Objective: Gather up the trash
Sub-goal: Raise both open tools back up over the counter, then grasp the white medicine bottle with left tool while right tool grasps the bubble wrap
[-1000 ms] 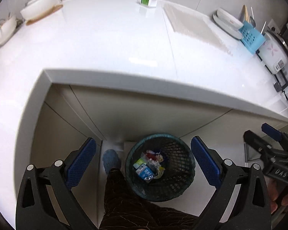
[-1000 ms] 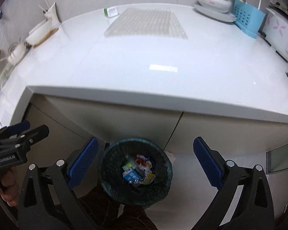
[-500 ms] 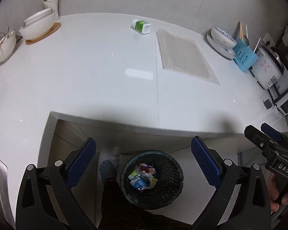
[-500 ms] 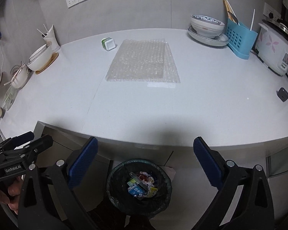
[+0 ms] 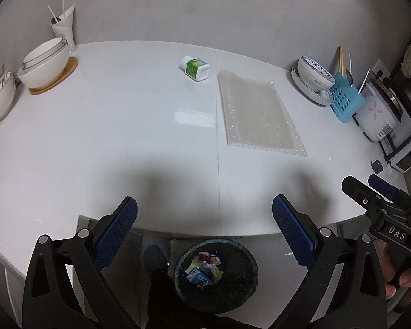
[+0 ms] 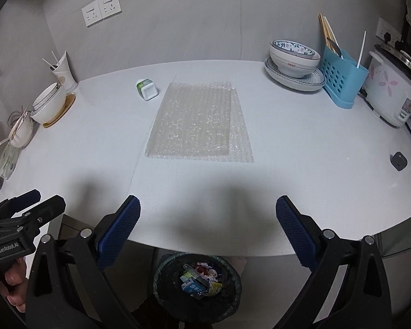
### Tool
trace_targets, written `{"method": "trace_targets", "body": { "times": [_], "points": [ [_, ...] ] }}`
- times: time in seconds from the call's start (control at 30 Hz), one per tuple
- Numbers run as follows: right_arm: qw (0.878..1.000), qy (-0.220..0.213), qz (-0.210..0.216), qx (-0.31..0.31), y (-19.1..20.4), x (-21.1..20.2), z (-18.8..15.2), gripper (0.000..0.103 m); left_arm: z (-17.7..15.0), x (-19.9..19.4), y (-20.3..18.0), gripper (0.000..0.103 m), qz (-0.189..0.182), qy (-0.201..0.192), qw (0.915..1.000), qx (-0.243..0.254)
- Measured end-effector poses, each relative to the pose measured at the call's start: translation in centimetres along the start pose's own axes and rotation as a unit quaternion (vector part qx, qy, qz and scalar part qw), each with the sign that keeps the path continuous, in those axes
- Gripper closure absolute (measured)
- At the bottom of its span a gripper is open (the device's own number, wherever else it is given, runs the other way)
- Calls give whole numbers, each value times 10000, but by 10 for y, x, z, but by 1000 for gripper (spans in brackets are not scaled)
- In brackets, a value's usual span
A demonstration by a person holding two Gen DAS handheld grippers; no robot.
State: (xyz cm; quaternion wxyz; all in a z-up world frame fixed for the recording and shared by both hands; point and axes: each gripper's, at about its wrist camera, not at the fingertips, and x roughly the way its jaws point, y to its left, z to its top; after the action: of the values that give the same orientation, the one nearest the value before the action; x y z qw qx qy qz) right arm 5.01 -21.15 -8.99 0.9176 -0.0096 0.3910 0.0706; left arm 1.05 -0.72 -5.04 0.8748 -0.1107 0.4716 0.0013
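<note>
A sheet of bubble wrap (image 5: 257, 115) (image 6: 197, 122) lies flat on the white counter (image 5: 109, 137) (image 6: 301, 148). A small white bottle with a green label (image 5: 195, 68) (image 6: 147, 89) lies on its side just left of it. A dark mesh trash bin (image 5: 241, 279) (image 6: 164, 285) holding several wrappers stands on the floor below the counter's front edge. My left gripper (image 5: 204, 227) and right gripper (image 6: 207, 224) are both open and empty, held above the front edge, over the bin. Each also shows in the other's view, the right (image 5: 370, 189) and the left (image 6: 33, 205).
White bowls on a wooden coaster (image 5: 45, 64) and a cup with straws (image 5: 64, 28) stand at the left. A bowl on a plate (image 6: 294, 54), a blue utensil holder (image 6: 342, 74) and a rice cooker (image 6: 391, 85) stand at the right. A small dark object (image 6: 398, 161) lies near the right edge.
Both grippers have risen and tilted up from over the bin; the view now takes in the countertop with the bubble wrap and bottle. Both stayed open and empty.
</note>
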Motion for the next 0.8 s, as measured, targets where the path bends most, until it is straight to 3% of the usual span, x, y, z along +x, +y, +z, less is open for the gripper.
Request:
{"method": "trace_targets", "body": {
  "times": [0.43, 0.8],
  "points": [
    [9998, 156, -68, 99, 10, 44, 60, 8, 72, 43, 24, 6, 95, 127, 9999, -54],
    [9974, 642, -285, 150, 22, 115, 97, 8, 139, 108, 43, 6, 65, 295, 9995, -127]
  ]
}}
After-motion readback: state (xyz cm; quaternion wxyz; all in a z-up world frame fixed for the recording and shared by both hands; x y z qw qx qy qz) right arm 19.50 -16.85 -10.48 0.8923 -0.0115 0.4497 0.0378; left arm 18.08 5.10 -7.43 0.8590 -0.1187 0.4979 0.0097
